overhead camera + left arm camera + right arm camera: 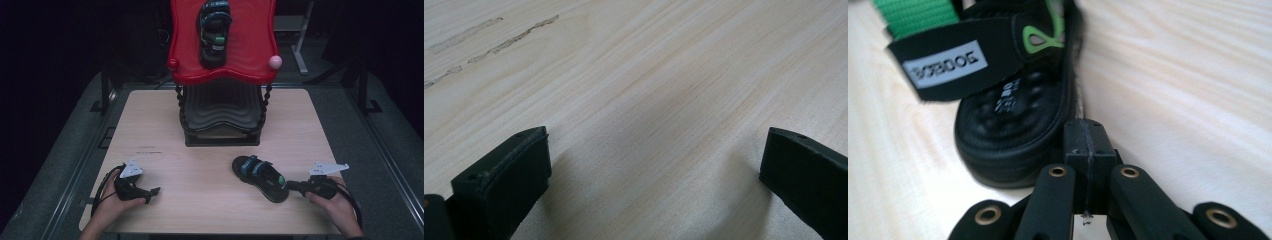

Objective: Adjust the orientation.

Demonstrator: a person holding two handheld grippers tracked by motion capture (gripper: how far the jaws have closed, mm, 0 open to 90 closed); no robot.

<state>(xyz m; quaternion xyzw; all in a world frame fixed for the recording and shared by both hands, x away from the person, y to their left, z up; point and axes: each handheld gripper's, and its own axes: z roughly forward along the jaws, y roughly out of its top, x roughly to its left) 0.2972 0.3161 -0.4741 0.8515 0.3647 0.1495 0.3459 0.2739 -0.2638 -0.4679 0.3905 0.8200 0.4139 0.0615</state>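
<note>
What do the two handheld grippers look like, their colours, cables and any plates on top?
Both the left gripper and right gripper are black, each topped by a grey three-cornered plate and trailing a black cable. The right gripper's linkage carries brass-coloured rivets. Its fingers are blocky, matte black.

The sandal [260, 177] near the right claw [292, 186] is black with teal straps and a green tab; up close, its strap bears a white label. A matching black sandal [215, 32] sits on a glossy red tray [250, 40]. The surface [210, 185] is pale wood grain. Both claws are black.
</note>
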